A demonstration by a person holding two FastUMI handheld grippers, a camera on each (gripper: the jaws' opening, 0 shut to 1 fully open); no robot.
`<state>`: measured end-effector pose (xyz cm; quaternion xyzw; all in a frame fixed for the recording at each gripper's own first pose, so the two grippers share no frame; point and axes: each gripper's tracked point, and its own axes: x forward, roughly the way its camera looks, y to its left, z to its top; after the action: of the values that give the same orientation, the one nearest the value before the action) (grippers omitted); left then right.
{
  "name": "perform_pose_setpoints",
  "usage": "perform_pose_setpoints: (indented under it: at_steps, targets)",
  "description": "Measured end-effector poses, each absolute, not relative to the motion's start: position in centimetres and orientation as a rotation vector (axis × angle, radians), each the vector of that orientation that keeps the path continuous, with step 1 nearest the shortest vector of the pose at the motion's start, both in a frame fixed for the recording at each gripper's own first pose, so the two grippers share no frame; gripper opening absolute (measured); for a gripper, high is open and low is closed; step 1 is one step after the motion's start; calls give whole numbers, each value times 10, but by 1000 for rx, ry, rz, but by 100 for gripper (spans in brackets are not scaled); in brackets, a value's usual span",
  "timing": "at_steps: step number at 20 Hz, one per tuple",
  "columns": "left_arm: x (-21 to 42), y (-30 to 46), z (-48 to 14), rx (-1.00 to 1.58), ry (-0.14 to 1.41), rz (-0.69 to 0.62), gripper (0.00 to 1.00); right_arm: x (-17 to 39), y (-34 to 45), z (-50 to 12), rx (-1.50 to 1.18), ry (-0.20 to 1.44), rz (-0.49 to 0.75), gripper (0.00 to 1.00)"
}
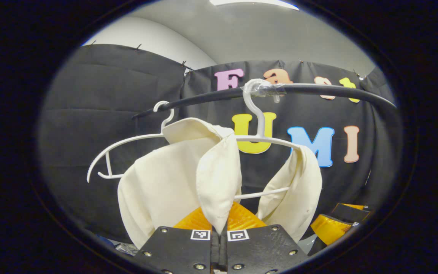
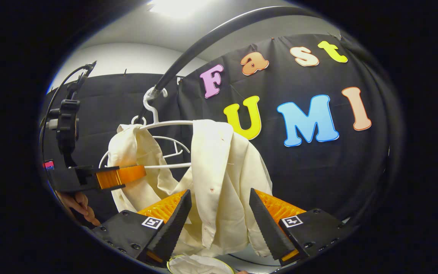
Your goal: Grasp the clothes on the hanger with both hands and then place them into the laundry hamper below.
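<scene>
In your left gripper view, the left gripper [image 1: 219, 232] closes on a fold of the cream shirt [image 1: 188, 171], and the fingertips themselves are covered by the cloth, so you cannot see the exact contact. The shirt hides the middle of the white hanger [image 1: 259, 140]. A second hanger [image 1: 127, 142] behind is partly hidden too.

In your right gripper view, the lower hem of the shirt [image 2: 222, 179] goes behind the fingers of the right gripper [image 2: 219, 224]. The laundry hamper [image 2: 200, 265] is cut by the bottom edge. The hand [image 2: 78, 205] holding the other gripper is mostly out of sight.
</scene>
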<state>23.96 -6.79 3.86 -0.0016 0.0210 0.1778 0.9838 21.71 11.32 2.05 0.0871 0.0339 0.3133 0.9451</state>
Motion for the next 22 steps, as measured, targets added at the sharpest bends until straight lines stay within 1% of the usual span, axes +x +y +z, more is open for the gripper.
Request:
perform_pose_setpoints:
  at_steps: [4, 6, 8, 11, 12, 13, 14, 15, 16, 17, 18, 19, 20, 21, 22]
  targets:
    - [225, -60, 47, -33, 21, 339, 1, 234, 141, 21, 144, 67, 615, 96]
    - [223, -59, 48, -25, 22, 330, 1, 249, 147, 9, 119, 97, 568, 97]
    - [222, -58, 46, -31, 24, 316, 1, 262, 155, 4, 113, 97, 535, 97]
    - [218, -51, 48, -48, 21, 291, 1, 284, 154, -3, 68, 96, 452, 96]
    - [217, -47, 49, -45, 20, 286, 1, 289, 156, -1, 68, 90, 449, 96]
    - [215, -42, 50, -42, 19, 280, 1, 291, 159, 1, 65, 87, 449, 91]
    - [214, -38, 51, -40, 17, 273, 1, 293, 158, 2, 49, 84, 434, 76]
    - [212, -34, 52, -37, 14, 265, 1, 297, 149, 2, 23, 84, 398, 63]
    - [210, -29, 52, -34, 12, 261, 1, 299, 140, 4, 9, 81, 370, 43]
    - [208, -23, 52, -33, 13, 259, 1, 298, 139, 5, 23, 81, 359, 27]
    - [206, -21, 52, -35, 13, 253, 1, 296, 145, 7, 53, 84, 401, 13]
    - [204, -20, 51, -37, 12, 246, 1, 293, 154, 10, 74, 91, 446, 9]
    - [202, -19, 53, -35, 8, 238, 1, 292, 155, 12, 78, 87, 461, 6]
    - [201, -19, 56, -30, 5, 229, 1, 295, 145, 15, 71, 79, 452, 3]
    - [198, -20, 59, -20, 2, 222, 1, 298, 131, 21, 61, 50, 420, 4]
